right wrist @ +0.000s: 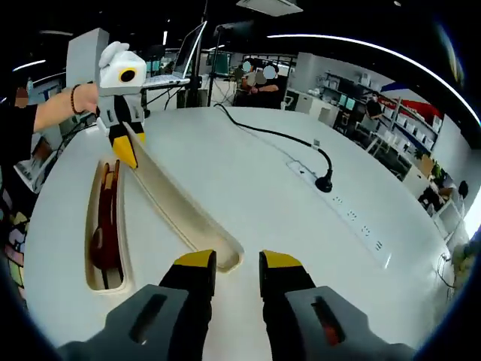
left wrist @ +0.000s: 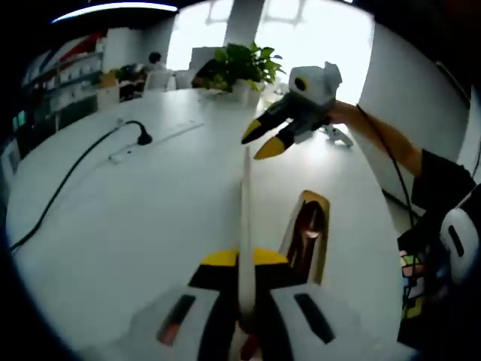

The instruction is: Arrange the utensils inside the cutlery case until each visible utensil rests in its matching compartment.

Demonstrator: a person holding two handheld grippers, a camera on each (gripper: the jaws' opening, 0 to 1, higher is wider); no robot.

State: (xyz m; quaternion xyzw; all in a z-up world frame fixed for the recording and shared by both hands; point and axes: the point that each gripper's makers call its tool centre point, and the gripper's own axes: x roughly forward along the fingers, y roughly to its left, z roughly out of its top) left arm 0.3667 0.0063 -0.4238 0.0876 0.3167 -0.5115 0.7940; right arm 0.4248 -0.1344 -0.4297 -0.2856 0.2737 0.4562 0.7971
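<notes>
The cream cutlery case base (right wrist: 96,282) lies on the white table, with brown-red utensils (right wrist: 107,218) lying lengthwise inside it. Beside it lies a long, empty cream lid (right wrist: 180,210). My left gripper (right wrist: 126,150) is shut on the lid's far end. In the left gripper view that lid (left wrist: 245,195) shows edge-on, rising out of my left gripper (left wrist: 242,259), and the case base (left wrist: 325,226) with its utensils (left wrist: 307,233) sits to the right. My right gripper (right wrist: 239,263) stands open just before the lid's near end. It hangs above the table (left wrist: 263,141) with nothing between its jaws.
A black cable with a plug (right wrist: 323,180) (left wrist: 143,138) runs across the table beside a row of flush sockets (right wrist: 353,214). A potted plant (left wrist: 240,64) stands at one table end, a laptop (right wrist: 180,64) at the other. The person's forearm (left wrist: 383,143) reaches in from the right.
</notes>
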